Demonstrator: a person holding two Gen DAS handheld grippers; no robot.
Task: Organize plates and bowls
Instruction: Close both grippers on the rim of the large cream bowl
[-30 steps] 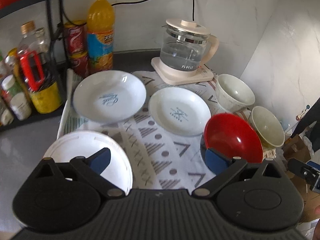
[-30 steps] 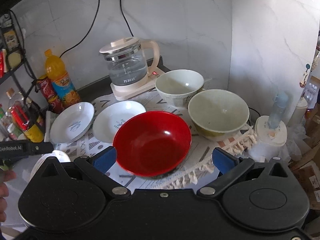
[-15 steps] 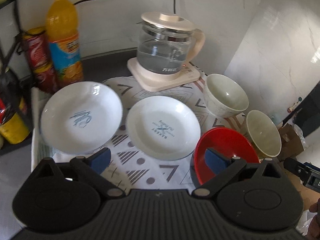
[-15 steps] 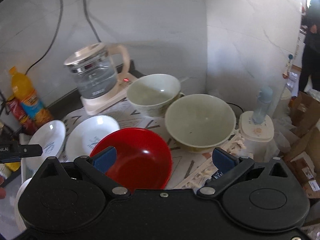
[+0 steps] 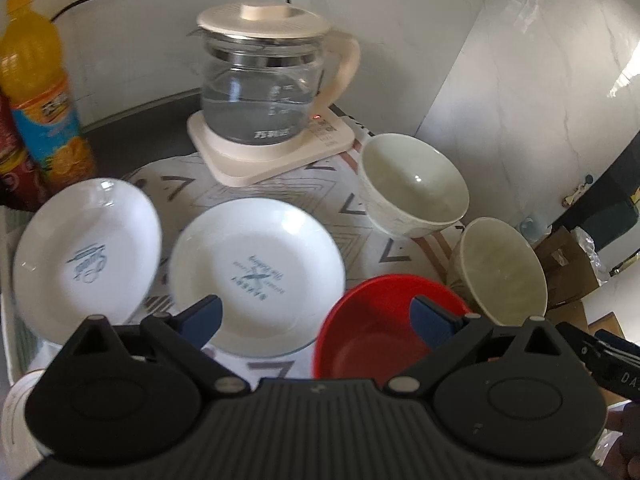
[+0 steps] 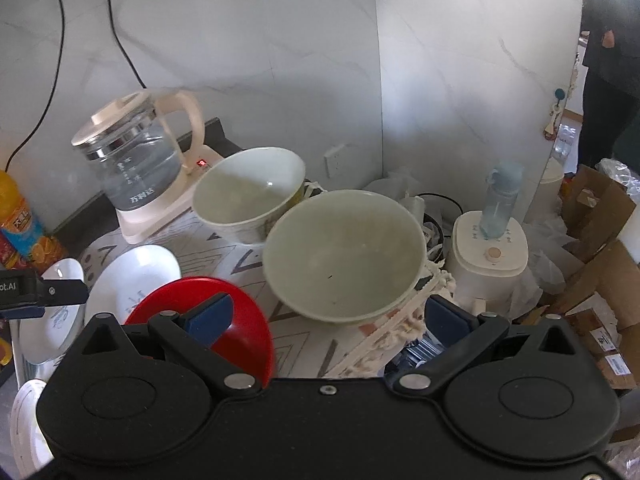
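On the patterned cloth (image 5: pixel 328 196) lie two white plates, one at the left (image 5: pixel 86 256) and one in the middle (image 5: pixel 256 268), a red bowl (image 5: pixel 384 332), a white bowl (image 5: pixel 412 192) and a pale green bowl (image 5: pixel 500 272). A third white plate (image 6: pixel 28 420) shows at the lower left. My left gripper (image 5: pixel 316 314) is open above the middle plate and the red bowl. My right gripper (image 6: pixel 328 316) is open, with the pale green bowl (image 6: pixel 344 252) between its fingers' line; the red bowl (image 6: pixel 204 316) is at its left finger.
A glass kettle (image 5: pixel 264 88) on a cream base stands at the back. An orange drink bottle (image 5: pixel 38 92) and red cans stand at the left. A small white appliance with a blue bottle (image 6: pixel 490 248) and cardboard boxes (image 6: pixel 600 264) are off the right edge.
Both grippers have moved right and forward. The left view has shifted from the near-left plate toward the middle plate and red bowl. The right view now centres on the pale green bowl.
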